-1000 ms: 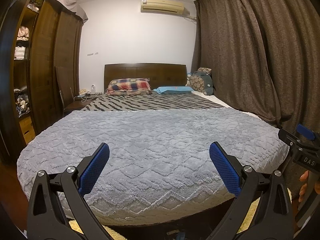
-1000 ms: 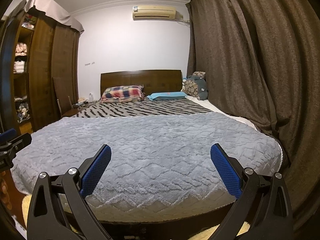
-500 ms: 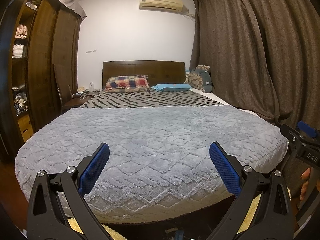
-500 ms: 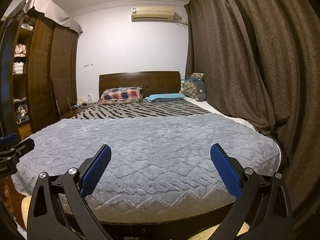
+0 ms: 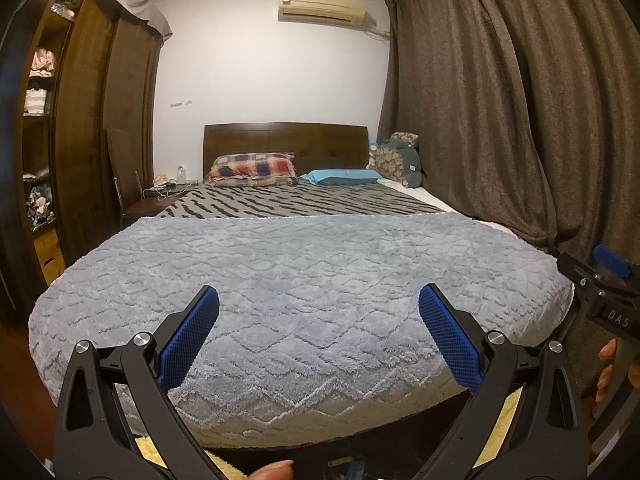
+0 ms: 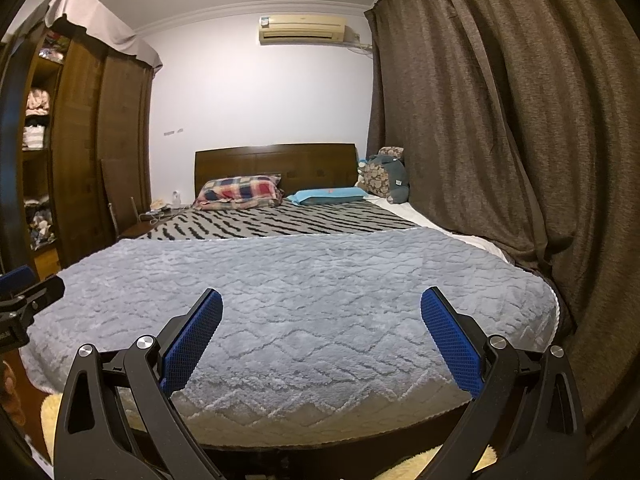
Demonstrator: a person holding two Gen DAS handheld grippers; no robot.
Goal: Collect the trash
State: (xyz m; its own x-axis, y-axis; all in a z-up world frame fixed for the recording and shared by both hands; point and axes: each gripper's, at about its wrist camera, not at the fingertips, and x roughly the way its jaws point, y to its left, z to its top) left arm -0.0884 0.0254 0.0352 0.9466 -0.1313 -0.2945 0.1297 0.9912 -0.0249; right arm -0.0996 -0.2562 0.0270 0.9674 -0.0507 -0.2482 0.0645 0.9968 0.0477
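Trash nowhere in sight on grey blanket (image 5: 304, 280) covering bed (image 6: 280, 432); left hand-held gripper (image 5: 319, 332) and right hand-held gripper (image 6: 321, 332) both spread apart, empty, aimed forward, probably scanning the room.

"DAS" on right tongs (image 5: 608, 268)

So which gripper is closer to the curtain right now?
Right. The right gripper sits on the curtain side of the bed's foot; the left gripper is farther over, toward the wardrobe.
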